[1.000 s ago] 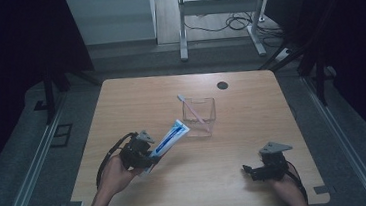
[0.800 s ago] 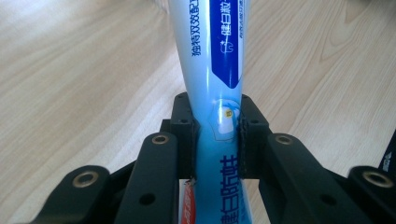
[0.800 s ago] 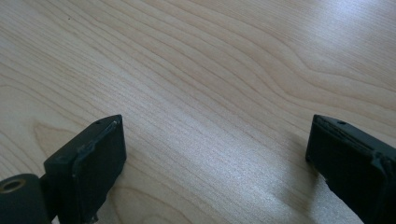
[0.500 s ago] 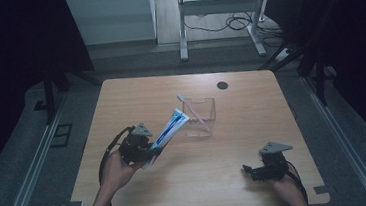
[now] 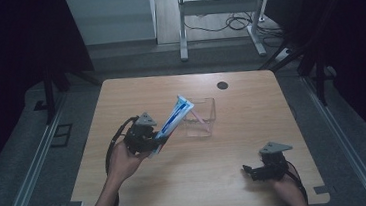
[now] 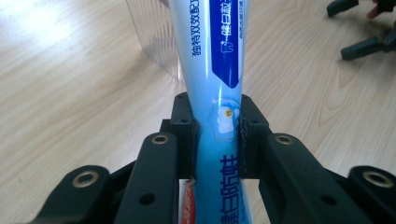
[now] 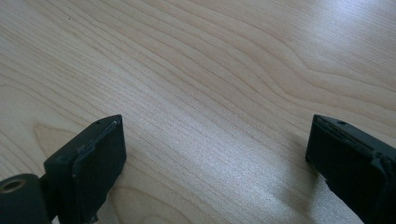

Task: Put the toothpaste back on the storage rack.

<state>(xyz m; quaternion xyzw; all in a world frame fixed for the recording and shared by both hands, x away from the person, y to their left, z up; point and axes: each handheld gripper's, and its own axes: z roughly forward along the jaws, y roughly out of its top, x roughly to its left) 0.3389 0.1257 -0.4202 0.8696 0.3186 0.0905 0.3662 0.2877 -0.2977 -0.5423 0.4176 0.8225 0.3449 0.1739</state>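
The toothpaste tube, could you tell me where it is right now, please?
In the high view the toothpaste tube is clamped in the left gripper, left of the table's centre, its far end reaching the near-left rim of the clear plastic box.

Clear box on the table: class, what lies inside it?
Inside the clear box a thin pinkish stick leans, perhaps a toothbrush. The toothpaste tube, clamped in the left hand-held gripper, covers the box's near-left corner.

Wooden table (image 5: 135, 94) — small black disc (image 5: 222, 85) near its far edge.
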